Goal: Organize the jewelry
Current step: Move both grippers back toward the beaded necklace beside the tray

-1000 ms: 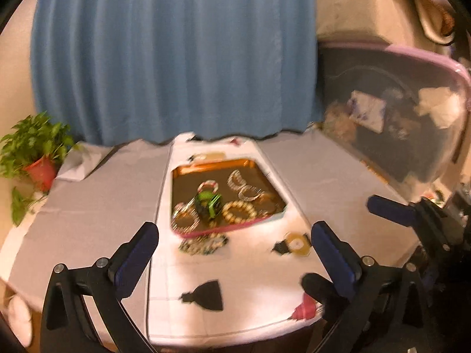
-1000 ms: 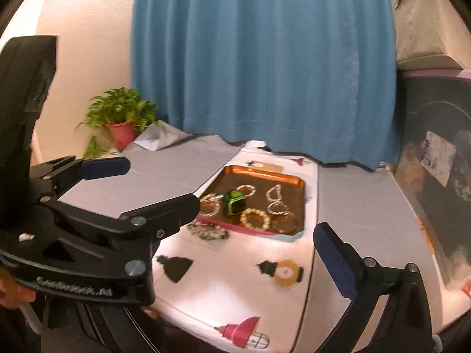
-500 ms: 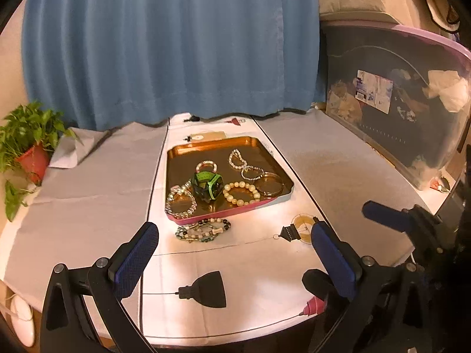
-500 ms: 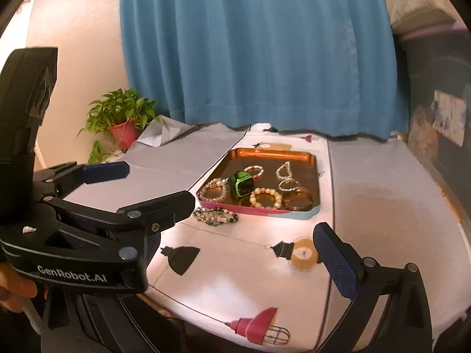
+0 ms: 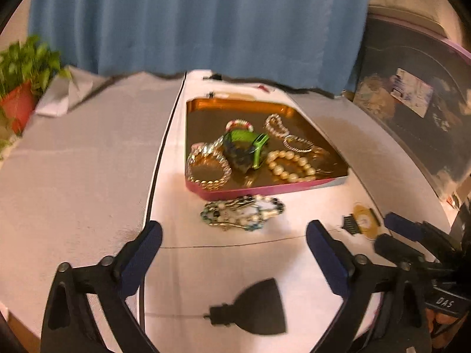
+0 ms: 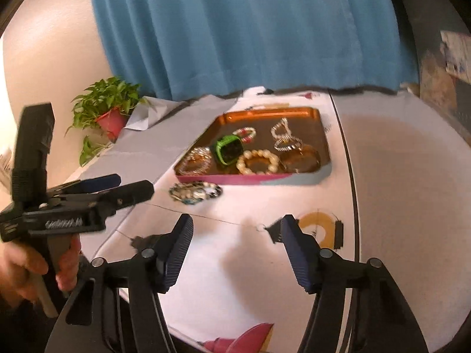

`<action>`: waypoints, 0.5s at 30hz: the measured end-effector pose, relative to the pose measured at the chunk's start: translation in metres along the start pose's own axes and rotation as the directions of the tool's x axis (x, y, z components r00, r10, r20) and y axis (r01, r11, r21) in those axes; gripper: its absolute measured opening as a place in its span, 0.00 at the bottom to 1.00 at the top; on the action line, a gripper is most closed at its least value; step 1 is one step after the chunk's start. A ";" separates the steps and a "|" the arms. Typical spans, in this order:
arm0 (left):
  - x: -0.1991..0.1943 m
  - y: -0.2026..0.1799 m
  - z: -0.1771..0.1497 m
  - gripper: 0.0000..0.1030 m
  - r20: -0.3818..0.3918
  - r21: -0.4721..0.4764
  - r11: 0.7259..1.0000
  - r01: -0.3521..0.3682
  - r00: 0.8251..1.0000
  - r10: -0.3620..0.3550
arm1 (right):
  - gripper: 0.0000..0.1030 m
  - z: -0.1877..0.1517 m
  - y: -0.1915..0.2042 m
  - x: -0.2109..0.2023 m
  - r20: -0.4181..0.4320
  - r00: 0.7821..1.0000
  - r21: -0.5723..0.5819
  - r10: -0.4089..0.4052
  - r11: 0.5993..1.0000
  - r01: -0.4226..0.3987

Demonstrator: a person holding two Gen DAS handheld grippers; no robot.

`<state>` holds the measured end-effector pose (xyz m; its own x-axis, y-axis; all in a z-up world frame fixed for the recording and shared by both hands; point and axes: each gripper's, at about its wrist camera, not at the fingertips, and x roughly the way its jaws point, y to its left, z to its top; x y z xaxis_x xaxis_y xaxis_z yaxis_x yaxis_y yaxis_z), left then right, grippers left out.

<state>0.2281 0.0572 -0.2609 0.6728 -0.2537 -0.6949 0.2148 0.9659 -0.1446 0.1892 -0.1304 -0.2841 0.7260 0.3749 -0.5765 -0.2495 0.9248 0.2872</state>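
Note:
A copper tray with a pink front wall holds several bracelets and a green watch; it also shows in the right wrist view. A beaded necklace lies on the white cloth just in front of the tray, also seen in the right wrist view. My left gripper is open and empty, a short way in front of the necklace. My right gripper is open and empty, nearer the table's front edge. The left gripper also appears from the side in the right wrist view.
A potted plant stands at the far left on the grey cloth. A blue curtain hangs behind the table. A clear storage bin stands at the right. Lamp prints mark the white cloth.
Both grippers have moved forward and down toward the tray and necklace. The right gripper's left finger has come into its own view.

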 end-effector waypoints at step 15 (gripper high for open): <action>0.062 0.016 0.016 0.53 -0.078 -0.057 0.997 0.058 0.995 -0.063 | 0.60 -0.009 -0.011 0.026 -0.051 0.999 0.004 0.007 1.000 -0.007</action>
<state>0.2846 0.0565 -0.2946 0.6005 -0.3087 -0.7377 0.2129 0.9509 -0.2247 0.2047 -0.1305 -0.3089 0.6902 0.3846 -0.6129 -0.2519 0.9218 0.2948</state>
